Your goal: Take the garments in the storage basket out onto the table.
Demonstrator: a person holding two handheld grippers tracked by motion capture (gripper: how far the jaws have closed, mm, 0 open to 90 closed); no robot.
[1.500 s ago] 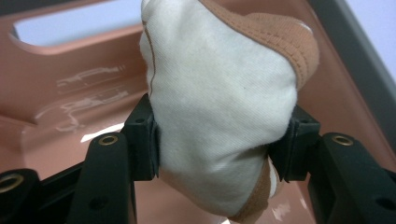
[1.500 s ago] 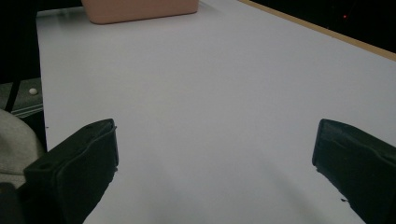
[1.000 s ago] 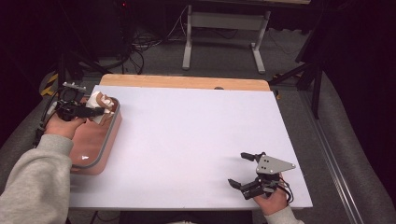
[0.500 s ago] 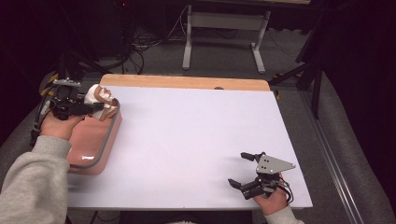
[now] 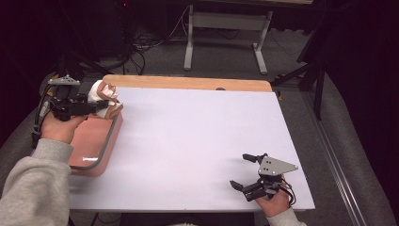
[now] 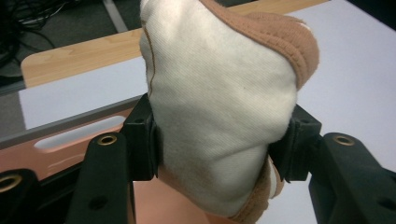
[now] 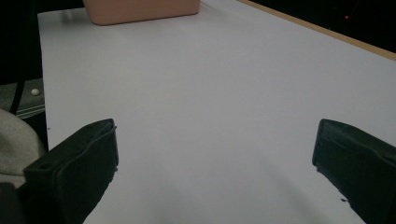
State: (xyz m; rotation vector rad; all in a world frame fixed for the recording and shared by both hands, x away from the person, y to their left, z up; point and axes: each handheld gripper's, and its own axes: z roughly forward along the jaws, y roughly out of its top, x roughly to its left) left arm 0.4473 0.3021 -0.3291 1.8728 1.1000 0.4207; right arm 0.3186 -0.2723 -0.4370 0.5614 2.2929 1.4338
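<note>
**Cloth held over the bin**

We grip a cream cloth with tan trim (image 6: 219, 107) between the left gripper (image 5: 96, 107) jaws, above the far end of the pink bin (image 5: 96, 153). Our right gripper (image 5: 249, 172) rests wide open, empty, well apart near the table (image 5: 197, 136) front edge. We read no writing anywhere.

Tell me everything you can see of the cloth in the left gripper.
The cloth is a soft, bunched bundle of off-white knit fabric with a tan ribbed edge along its top and underside. The left gripper has it pinched between both fingers, which press into its sides so that it bulges above them. In the high view it is held over the far end of the pink bin, at the table's left edge. Whether its bottom touches the bin cannot be told.
</note>
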